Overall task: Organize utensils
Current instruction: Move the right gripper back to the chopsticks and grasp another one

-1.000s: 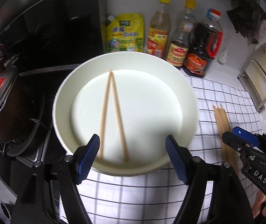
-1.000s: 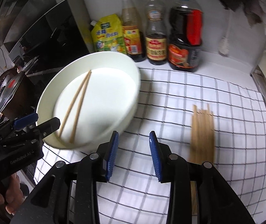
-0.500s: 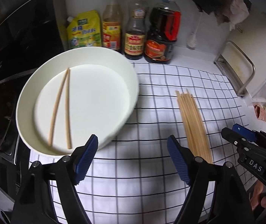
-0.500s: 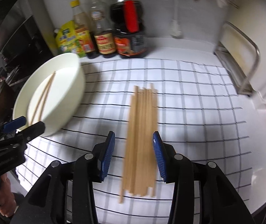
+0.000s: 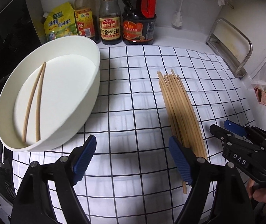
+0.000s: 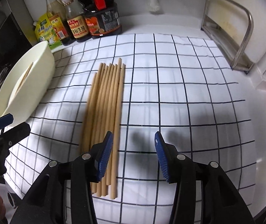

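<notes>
A bundle of several wooden chopsticks (image 5: 181, 108) lies on a white checked cloth (image 5: 133, 97); it also shows in the right wrist view (image 6: 105, 104). A white oval bowl (image 5: 93, 82) at the left holds two chopsticks (image 5: 34, 102); the bowl also shows in the right wrist view (image 6: 39, 85). My left gripper (image 5: 132, 155) is open and empty, its right finger beside the bundle's near end. My right gripper (image 6: 134, 153) is open and empty, its left finger over the bundle's near end; it also shows in the left wrist view (image 5: 231, 130).
Sauce bottles (image 5: 110, 16) and a yellow pouch (image 5: 60, 24) stand along the back wall. A metal rack (image 5: 231, 43) stands at the right. A stove area lies left of the bowl. A white brush (image 6: 152, 1) hangs on the back wall.
Both grippers have swung right, from the bowl to the chopstick bundle. The right gripper has opened wider. The two chopsticks still lie in the bowl.
</notes>
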Demonstrator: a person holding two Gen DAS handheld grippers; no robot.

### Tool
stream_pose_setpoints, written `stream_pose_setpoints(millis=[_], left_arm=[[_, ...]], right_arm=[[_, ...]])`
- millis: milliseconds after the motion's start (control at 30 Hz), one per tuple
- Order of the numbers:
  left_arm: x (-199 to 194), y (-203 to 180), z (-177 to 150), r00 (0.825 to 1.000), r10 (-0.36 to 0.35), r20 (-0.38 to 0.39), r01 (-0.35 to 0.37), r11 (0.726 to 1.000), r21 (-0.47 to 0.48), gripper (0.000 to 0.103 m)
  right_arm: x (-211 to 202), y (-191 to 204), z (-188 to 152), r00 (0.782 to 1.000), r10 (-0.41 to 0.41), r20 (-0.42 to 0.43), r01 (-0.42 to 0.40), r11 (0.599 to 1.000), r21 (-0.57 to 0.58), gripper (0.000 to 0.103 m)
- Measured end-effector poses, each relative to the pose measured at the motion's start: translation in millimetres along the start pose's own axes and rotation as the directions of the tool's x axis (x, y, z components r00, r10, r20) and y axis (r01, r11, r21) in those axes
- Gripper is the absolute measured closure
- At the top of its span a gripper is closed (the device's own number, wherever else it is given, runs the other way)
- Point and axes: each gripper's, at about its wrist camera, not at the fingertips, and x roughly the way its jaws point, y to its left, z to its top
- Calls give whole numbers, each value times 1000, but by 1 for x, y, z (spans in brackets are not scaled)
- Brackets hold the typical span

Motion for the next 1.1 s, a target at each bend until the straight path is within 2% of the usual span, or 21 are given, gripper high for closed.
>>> stream_pose_setpoints(millis=[367,800,1100], left_arm=[[19,-7,-1,1000,4,-28,-4,1000,-27,24],[33,-17,-2,999,-2,-46,1,1000,-20,24],[44,-26,-2,999,-3,-42,3,1000,-9,24]], right_arm=[[25,9,-3,1000,-18,-15,17,999,-46,58],[23,2,-9,999,-36,-19,34,997,-74,58],[19,-28,-6,998,-66,7,66,997,-29,58]])
